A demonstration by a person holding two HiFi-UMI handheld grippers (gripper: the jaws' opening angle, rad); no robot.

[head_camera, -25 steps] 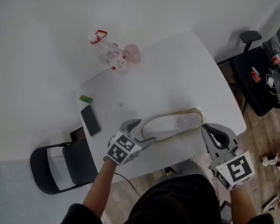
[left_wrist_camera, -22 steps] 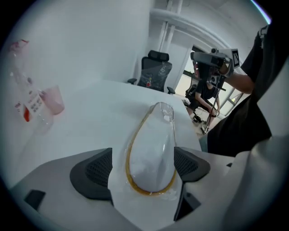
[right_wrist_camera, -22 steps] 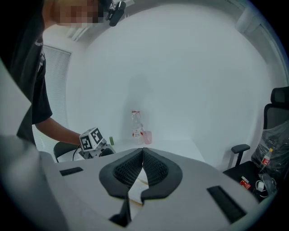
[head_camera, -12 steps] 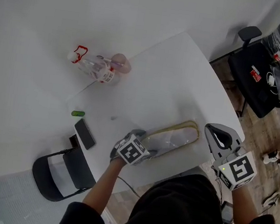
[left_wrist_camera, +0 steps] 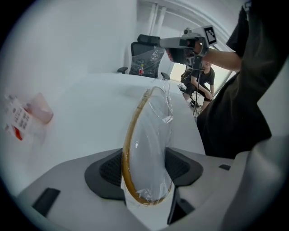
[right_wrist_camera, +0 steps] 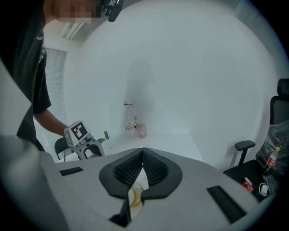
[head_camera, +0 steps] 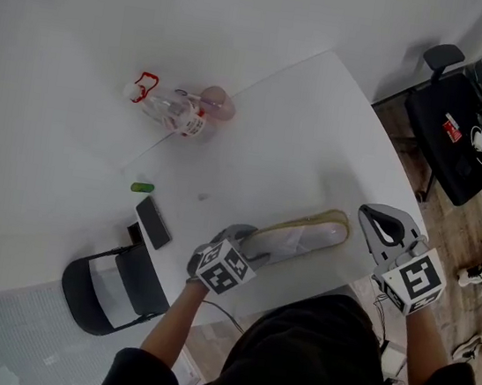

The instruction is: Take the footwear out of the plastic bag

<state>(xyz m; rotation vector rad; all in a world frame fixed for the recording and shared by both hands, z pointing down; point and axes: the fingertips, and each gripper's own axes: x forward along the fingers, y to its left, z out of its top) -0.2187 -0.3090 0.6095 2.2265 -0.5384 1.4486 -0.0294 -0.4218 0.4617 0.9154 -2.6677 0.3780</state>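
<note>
Plastic-bagged slipper (head_camera: 299, 236), black phone (head_camera: 154, 222), clear bottle (head_camera: 170, 111)

Black shirt (head_camera: 315, 362), grey left gripper (head_camera: 241, 239) (marker-cubed)

I find no word or number I can read. The bottle (head_camera: 180, 116) on the counter (head_camera: 304, 125) wears a red-and-white label, too small for me. A red packet (head_camera: 451, 128) on the chair (head_camera: 449, 167) has white print, illegible. The cubes on the left gripper (head_camera: 246, 235) and right gripper (head_camera: 369, 218) show only black-and-white square markers.

Footwear (head_camera: 301, 237) on table (head_camera: 303, 134) — phone (head_camera: 154, 222) leftward
</note>
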